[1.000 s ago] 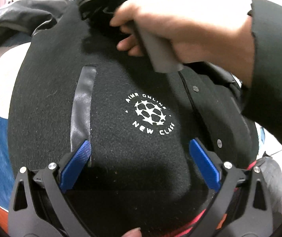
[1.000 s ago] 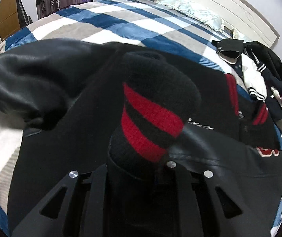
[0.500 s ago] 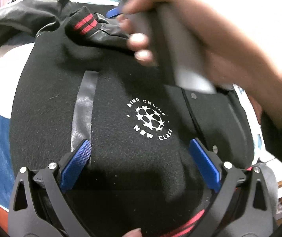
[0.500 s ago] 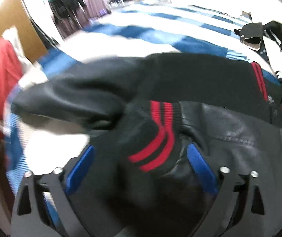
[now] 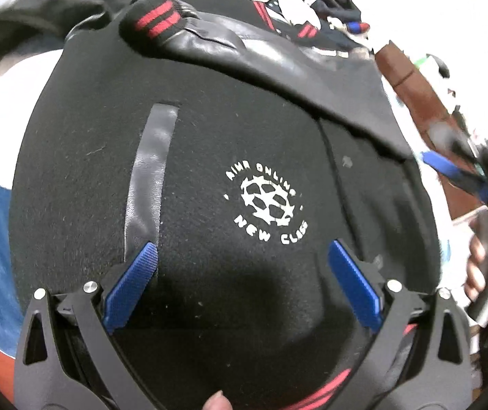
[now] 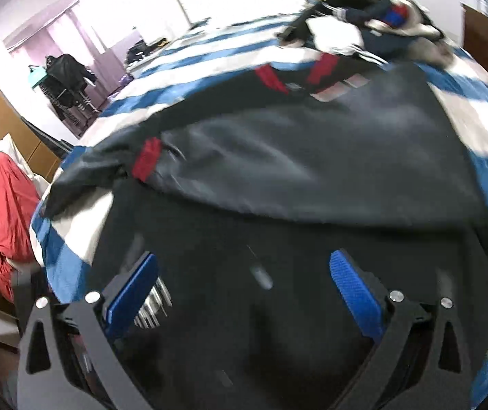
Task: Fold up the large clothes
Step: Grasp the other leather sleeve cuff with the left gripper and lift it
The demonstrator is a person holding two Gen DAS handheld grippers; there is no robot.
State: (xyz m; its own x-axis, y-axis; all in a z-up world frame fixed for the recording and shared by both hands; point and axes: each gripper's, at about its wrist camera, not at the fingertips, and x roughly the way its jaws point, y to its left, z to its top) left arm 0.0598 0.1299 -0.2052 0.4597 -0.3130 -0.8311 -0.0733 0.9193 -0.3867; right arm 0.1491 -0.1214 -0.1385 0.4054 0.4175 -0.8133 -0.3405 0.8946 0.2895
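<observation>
A black varsity jacket [image 5: 209, 136] with a white round logo [image 5: 267, 201] lies on the bed. Its leather sleeve [image 5: 237, 48] with a red-striped cuff [image 5: 155, 20] lies folded across the upper body. My left gripper [image 5: 242, 282] is open and empty, low over the jacket front. In the right wrist view the jacket [image 6: 312, 177] and its cuff [image 6: 146, 159] show blurred. My right gripper [image 6: 244, 290] is open and empty above the jacket; it also shows at the right edge of the left wrist view [image 5: 462, 174].
The bed has a blue, white and grey checked cover [image 6: 209, 58]. A heap of other clothes [image 6: 373, 17] lies at its far end. A red garment [image 6: 1, 205] hangs on a chair at the left. A brown wooden piece [image 5: 414, 78] stands beside the bed.
My right gripper opened, let go of the red-striped cuff and pulled back to the right. The sleeve now lies across the jacket. My left gripper stayed in place.
</observation>
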